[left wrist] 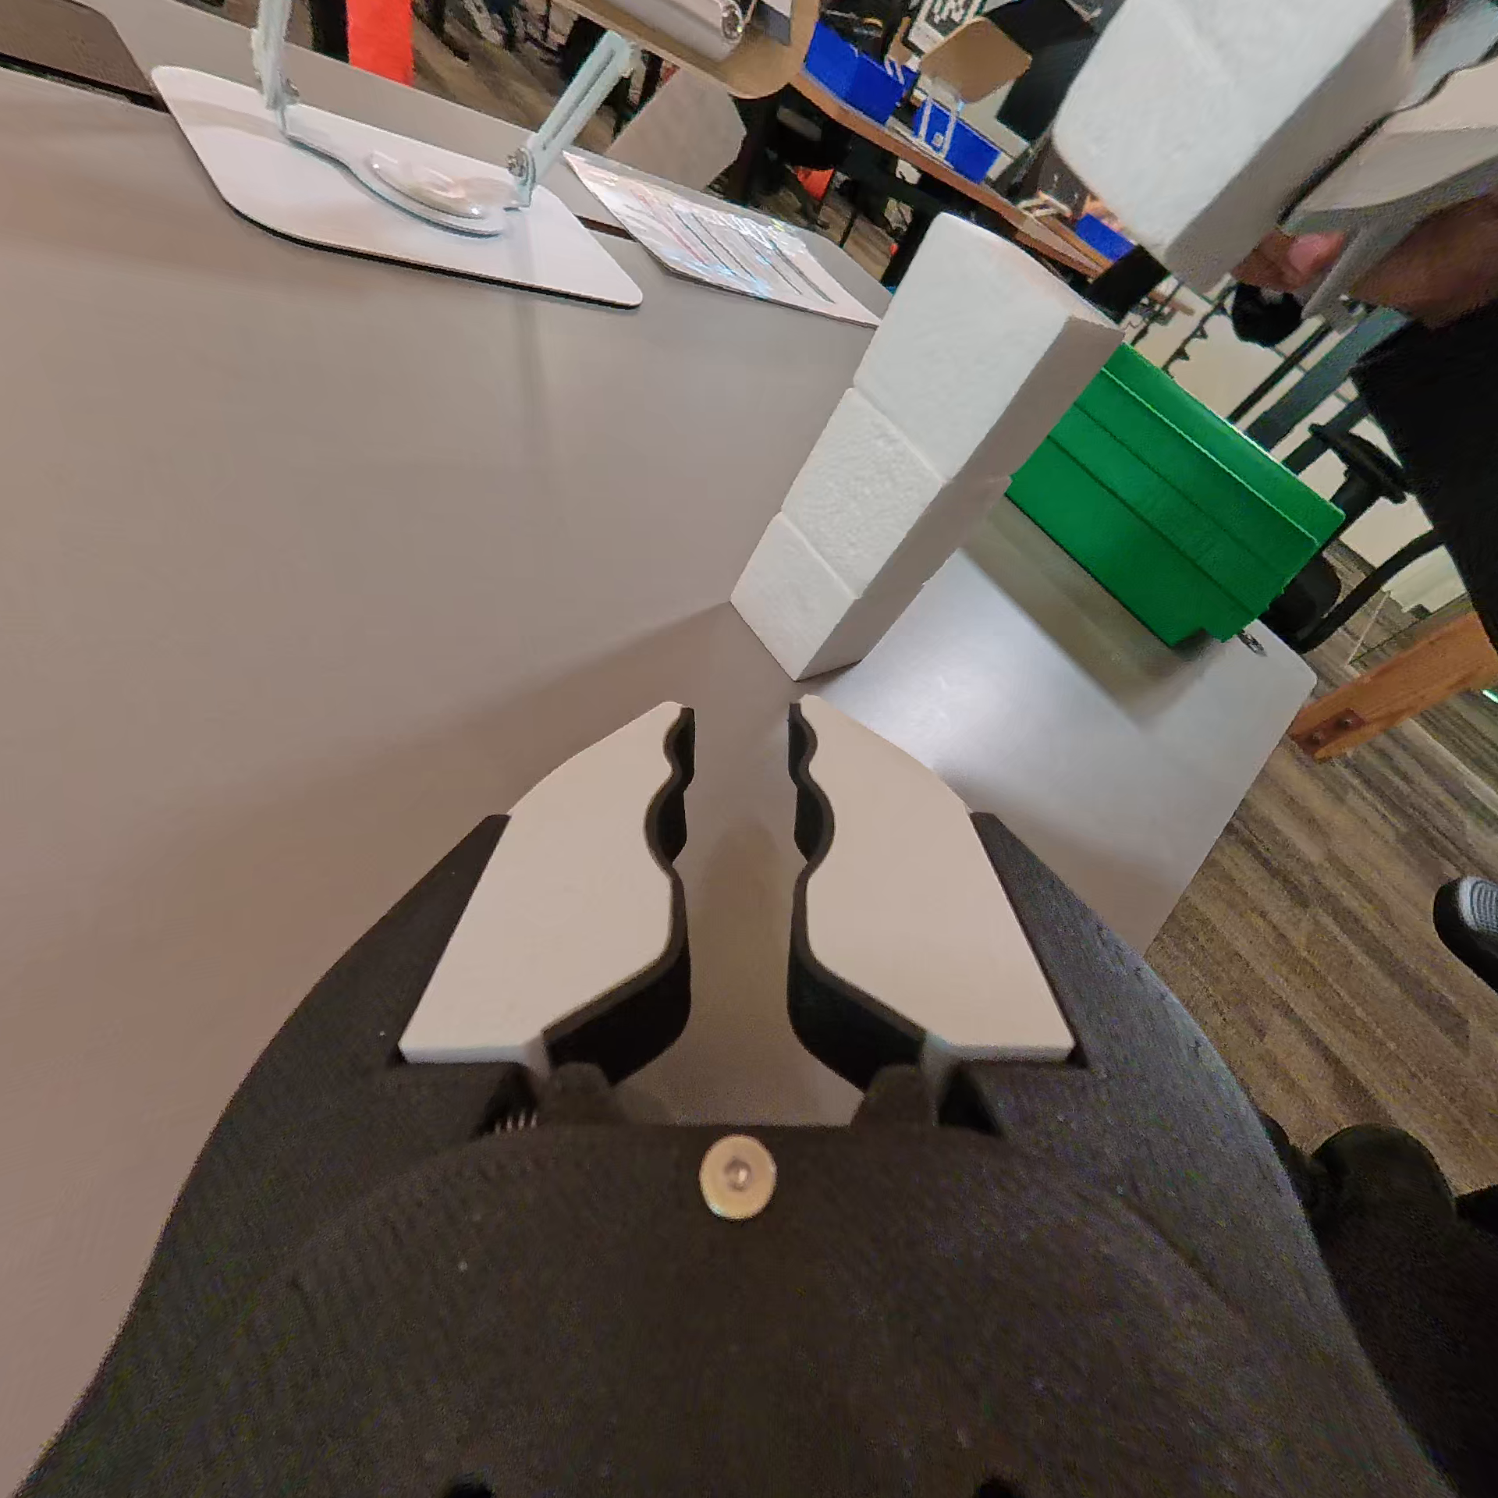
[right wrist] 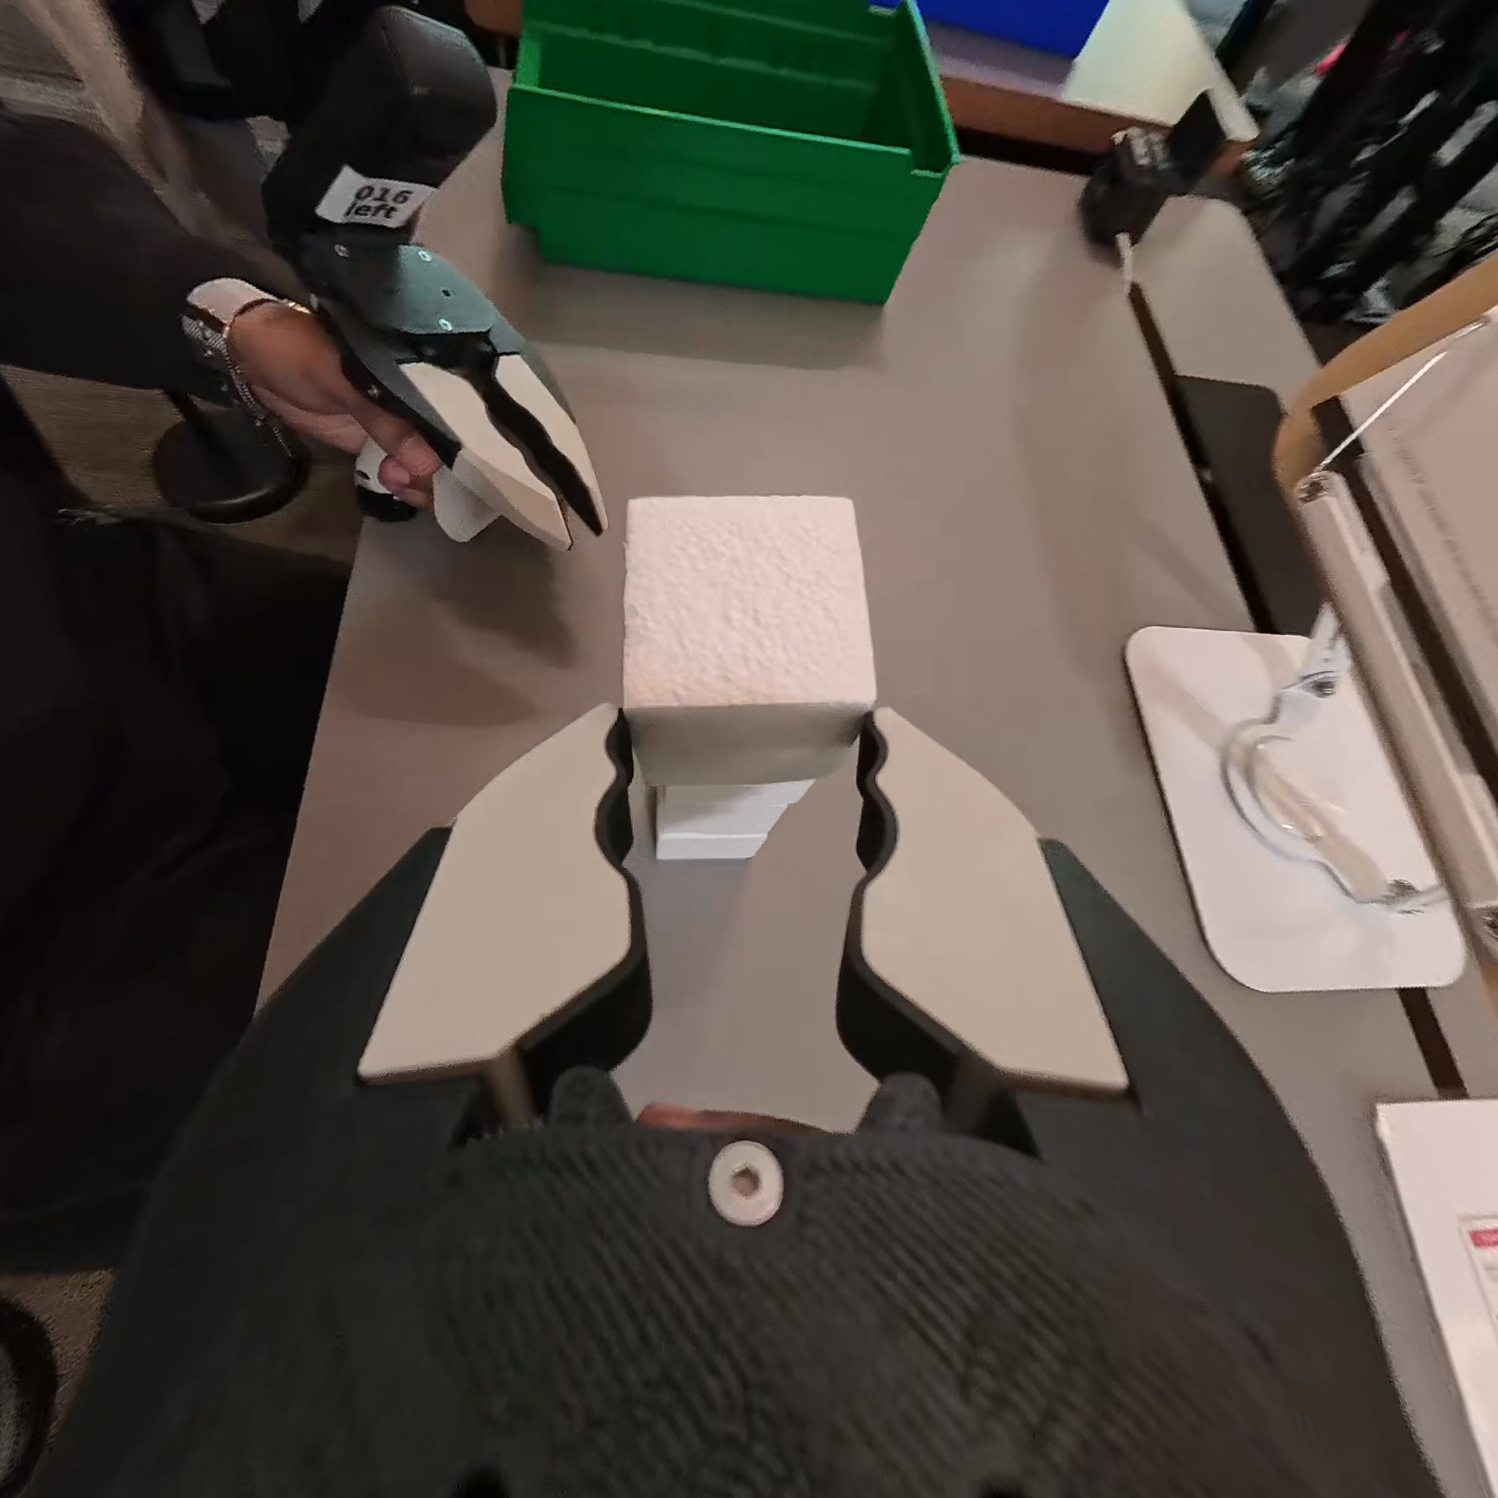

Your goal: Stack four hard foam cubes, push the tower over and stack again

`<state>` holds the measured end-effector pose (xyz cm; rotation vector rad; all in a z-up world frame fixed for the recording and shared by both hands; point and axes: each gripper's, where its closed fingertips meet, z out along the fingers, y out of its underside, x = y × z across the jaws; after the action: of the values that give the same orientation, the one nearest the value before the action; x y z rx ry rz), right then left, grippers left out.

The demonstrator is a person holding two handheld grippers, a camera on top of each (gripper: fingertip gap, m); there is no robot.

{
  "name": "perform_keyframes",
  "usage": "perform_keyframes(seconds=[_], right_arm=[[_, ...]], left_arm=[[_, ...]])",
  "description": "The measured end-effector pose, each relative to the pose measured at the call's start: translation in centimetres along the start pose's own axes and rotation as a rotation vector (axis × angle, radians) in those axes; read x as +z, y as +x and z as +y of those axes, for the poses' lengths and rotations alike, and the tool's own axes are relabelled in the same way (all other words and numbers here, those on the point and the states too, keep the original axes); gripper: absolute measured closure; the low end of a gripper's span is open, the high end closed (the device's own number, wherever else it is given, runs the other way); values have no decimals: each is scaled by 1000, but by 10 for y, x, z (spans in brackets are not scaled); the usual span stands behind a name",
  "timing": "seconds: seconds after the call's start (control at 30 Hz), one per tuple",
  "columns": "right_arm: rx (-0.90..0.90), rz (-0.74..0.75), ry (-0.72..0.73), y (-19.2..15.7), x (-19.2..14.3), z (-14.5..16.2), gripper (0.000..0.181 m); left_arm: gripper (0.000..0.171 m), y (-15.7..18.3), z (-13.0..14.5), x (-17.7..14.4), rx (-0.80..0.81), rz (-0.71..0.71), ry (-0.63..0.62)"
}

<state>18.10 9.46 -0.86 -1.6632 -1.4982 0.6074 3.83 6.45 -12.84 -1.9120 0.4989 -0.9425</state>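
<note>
My right gripper (right wrist: 742, 721) is shut on a white foam cube (right wrist: 742, 608) and holds it in the air. Under it stands a stack of white foam cubes (right wrist: 713, 819) on the grey table (right wrist: 1013, 486). In the left wrist view that stack (left wrist: 908, 486) is three cubes high, and the held cube (left wrist: 1216, 113) hangs above and to the right of it. My left gripper (left wrist: 742, 713) is empty, its jaws a narrow gap apart, low over the table just short of the stack's base. It also shows in the right wrist view (right wrist: 579, 519), left of the held cube.
A green bin (right wrist: 713, 162) stands at the table's far end, behind the stack (left wrist: 1175, 502). A white stand base with a clear holder (right wrist: 1281, 802) and a laminated sheet (left wrist: 713, 235) lie to one side. A small black object (right wrist: 1135, 178) sits near the far corner. The left gripper's tips are roughly 20 centimetres from the right gripper's.
</note>
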Motion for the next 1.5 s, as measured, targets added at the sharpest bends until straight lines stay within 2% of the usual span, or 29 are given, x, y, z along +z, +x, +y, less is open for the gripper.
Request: perform_keyframes(seconds=[0.23, 0.37, 0.57, 1.5], right_arm=[[36, -17, 23, 14, 4, 5, 127], [36, -44, 53, 8, 11, 2, 127], [2, -72, 19, 0, 22, 5, 127], [4, -85, -2, 2, 24, 4, 127]], left_arm=[[149, 0, 2, 2, -19, 18, -22], [149, -3, 2, 2, -48, 20, -21], [148, -2, 3, 3, -54, 24, -28], [148, 0, 5, 3, -41, 26, -40]])
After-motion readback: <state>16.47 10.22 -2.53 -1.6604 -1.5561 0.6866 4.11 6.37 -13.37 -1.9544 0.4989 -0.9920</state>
